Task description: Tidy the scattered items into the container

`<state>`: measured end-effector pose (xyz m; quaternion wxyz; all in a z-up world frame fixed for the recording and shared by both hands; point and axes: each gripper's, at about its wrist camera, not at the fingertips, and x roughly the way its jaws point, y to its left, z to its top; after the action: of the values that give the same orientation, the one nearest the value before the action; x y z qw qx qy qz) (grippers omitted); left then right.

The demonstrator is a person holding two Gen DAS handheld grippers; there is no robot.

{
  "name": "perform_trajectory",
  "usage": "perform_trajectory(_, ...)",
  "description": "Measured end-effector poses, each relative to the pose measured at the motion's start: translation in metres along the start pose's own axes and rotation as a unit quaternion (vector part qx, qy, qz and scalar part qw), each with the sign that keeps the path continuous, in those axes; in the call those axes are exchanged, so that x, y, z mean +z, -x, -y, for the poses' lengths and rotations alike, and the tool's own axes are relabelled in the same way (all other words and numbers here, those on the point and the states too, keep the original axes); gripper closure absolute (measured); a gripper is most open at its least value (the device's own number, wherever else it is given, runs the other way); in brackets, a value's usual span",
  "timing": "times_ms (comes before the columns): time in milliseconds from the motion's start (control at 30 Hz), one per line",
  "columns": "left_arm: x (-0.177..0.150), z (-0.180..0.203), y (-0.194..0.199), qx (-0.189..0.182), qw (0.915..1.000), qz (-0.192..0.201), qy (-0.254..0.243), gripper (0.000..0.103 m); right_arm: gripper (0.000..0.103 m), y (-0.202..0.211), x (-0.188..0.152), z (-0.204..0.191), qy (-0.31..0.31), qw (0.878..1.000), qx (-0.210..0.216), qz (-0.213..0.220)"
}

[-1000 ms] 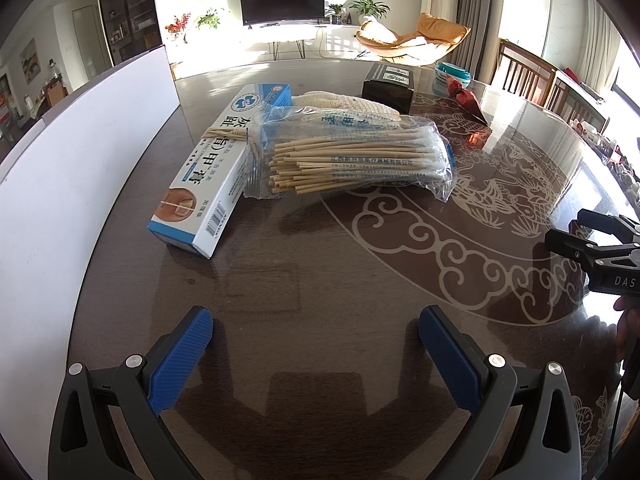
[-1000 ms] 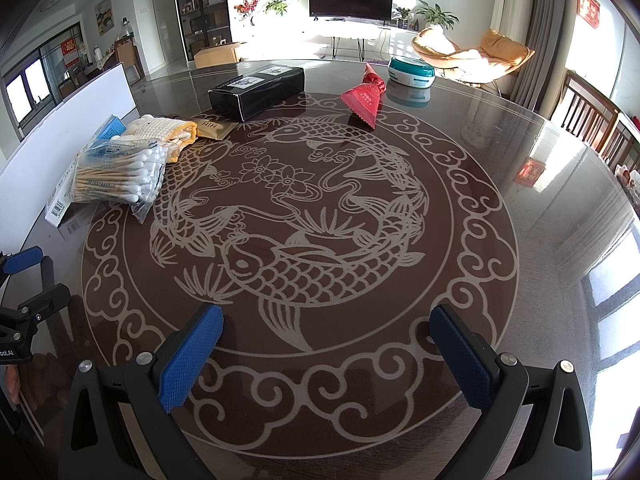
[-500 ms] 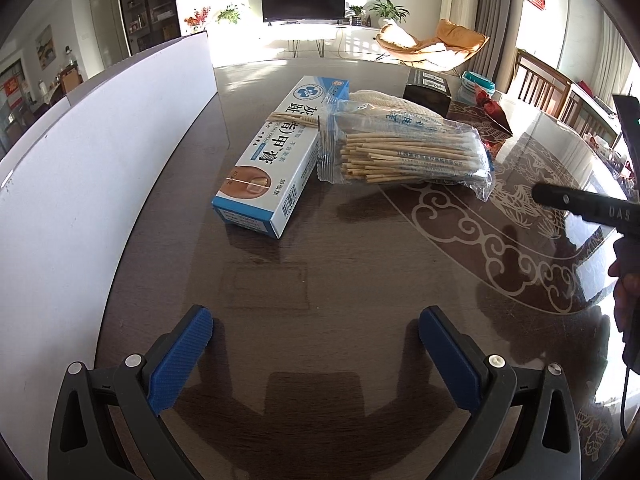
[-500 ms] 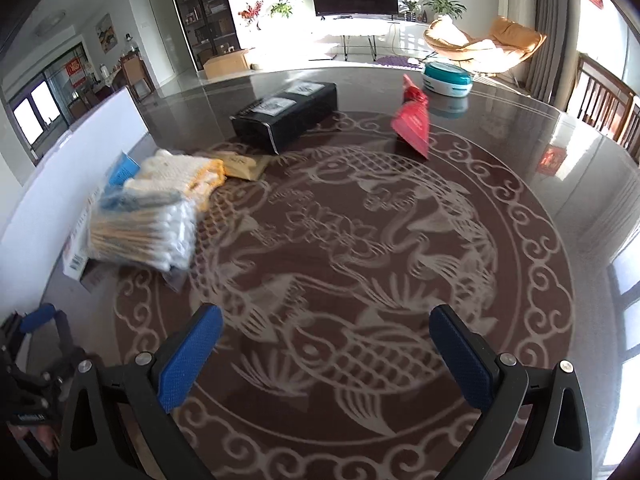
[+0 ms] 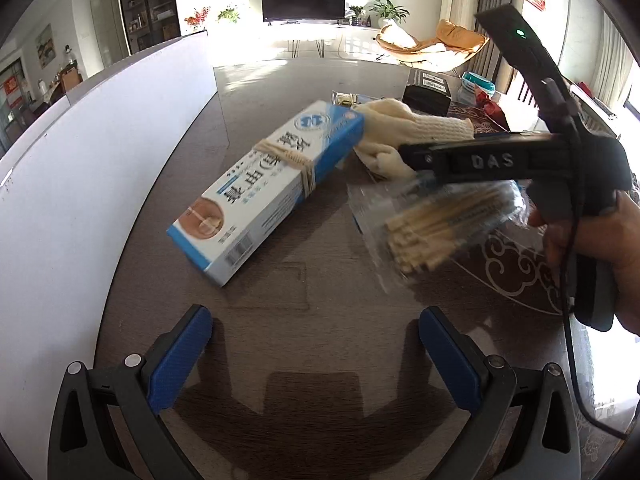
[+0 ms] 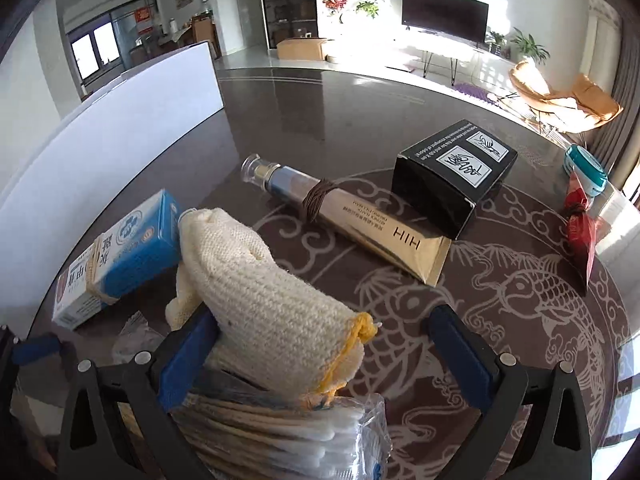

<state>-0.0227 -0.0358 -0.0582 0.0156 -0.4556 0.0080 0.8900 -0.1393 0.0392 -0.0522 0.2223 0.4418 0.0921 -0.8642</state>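
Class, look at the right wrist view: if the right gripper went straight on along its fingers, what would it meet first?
Probably the cream knit glove, lying already between the open right gripper fingers; beyond it the gold tube. Depth is uncertain.

A dark television [image 5: 303,1] sits at the top centre of the left view, with potted plants [image 5: 387,11] just to its right. An orange armchair [image 6: 568,98] stands at the right edge of the right view, and a cardboard box [image 6: 301,48] rests on the floor near the top centre.
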Motion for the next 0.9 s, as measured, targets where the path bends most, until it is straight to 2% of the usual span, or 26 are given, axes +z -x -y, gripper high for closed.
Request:
perform_trajectory(167, 0.000, 0.001, -0.001, 0.000, 1.0000, 0.000, 0.000, 0.000, 0.000, 0.033, -0.044, 0.036, -0.005, 1.000, 0.002, -0.001)
perform_trajectory(267, 0.001, 0.001, -0.001, 0.000, 1.0000, 0.000, 0.000, 0.000, 0.000, 0.059, -0.062, 0.070, -0.055, 0.998, -0.020, 0.018)
perform_trajectory(367, 0.001, 0.000, -0.001, 0.000, 1.0000, 0.000, 0.000, 0.000, 0.000, 0.088, -0.079, 0.093, -0.108, 0.992, -0.010, 0.060)
perform_trajectory(433, 0.001, 0.000, -0.001, 0.000, 1.0000, 0.000, 0.000, 0.000, 0.000, 0.095, -0.089, 0.097, -0.121, 0.991, -0.012, 0.056)
perform_trajectory(500, 0.000, 0.000, -0.001, 0.000, 1.0000, 0.000, 0.000, 0.000, 0.000, 0.099, -0.098, 0.092, -0.111, 0.993, -0.024, 0.041)
perform_trajectory(600, 0.000, 0.000, 0.000, -0.001, 1.0000, 0.000, 0.001, 0.000, 0.000, 0.098, -0.106, 0.078, -0.059, 0.996, -0.063, 0.016)
perform_trajectory(667, 0.001, 0.000, -0.001, -0.002, 1.0000, 0.001, 0.001, 0.000, 0.000, 0.090, -0.109, 0.071, -0.032, 0.997, -0.072, -0.003)
perform_trajectory(700, 0.000, -0.001, -0.001, -0.006, 1.0000, 0.002, 0.004, 0.000, 0.000, 0.090, -0.107, 0.065, -0.026, 0.997, -0.070, 0.001)
perform_trajectory(767, 0.000, -0.010, 0.003, -0.035, 0.9990, 0.013, 0.024, 0.000, 0.000, 0.083, -0.104, 0.053, -0.019, 0.998, -0.059, -0.005)
perform_trajectory(833, 0.000, -0.025, 0.008, -0.083, 0.9944, 0.030, 0.059, 0.000, 0.000, 0.076, -0.098, 0.040, -0.017, 0.999, -0.045, -0.006)
perform_trajectory(900, 0.000, -0.032, 0.009, -0.105, 0.9907, 0.038, 0.077, 0.000, 0.000, 0.070, -0.092, 0.026, -0.010, 0.999, -0.039, -0.007)
